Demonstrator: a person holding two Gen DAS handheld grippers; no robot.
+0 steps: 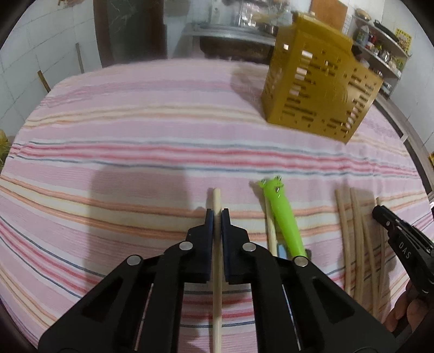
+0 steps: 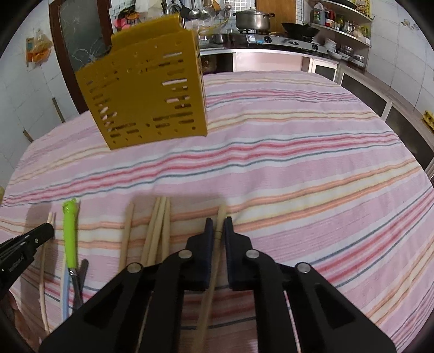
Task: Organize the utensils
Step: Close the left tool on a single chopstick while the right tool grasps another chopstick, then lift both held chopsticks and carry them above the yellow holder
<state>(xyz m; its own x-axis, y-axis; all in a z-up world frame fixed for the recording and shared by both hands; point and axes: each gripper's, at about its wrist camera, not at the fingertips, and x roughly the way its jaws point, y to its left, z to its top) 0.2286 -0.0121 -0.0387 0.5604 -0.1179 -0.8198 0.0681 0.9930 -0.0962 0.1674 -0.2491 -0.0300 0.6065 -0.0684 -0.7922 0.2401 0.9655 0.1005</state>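
Note:
My left gripper point(image 1: 217, 213) is shut on a pale wooden chopstick point(image 1: 216, 199) whose tip pokes out past the pads, over the striped cloth. My right gripper point(image 2: 217, 221) is shut on another wooden chopstick point(image 2: 221, 214). Between the two lie a green frog-headed utensil point(image 1: 282, 217), one more chopstick point(image 1: 270, 230) beside it, and a loose bundle of chopsticks point(image 1: 355, 230). The same bundle of chopsticks point(image 2: 158, 228) shows left of my right gripper, with the green utensil point(image 2: 70, 233) further left. A yellow perforated utensil holder point(image 1: 320, 92) stands at the back of the table.
The table wears a pink striped cloth point(image 2: 298, 163). The yellow holder point(image 2: 146, 92) rises at the far left in the right wrist view. Behind the table are a stove with a pot point(image 2: 253, 19) and shelves of kitchenware point(image 2: 341, 24). A hand point(image 1: 404, 309) shows at the lower right.

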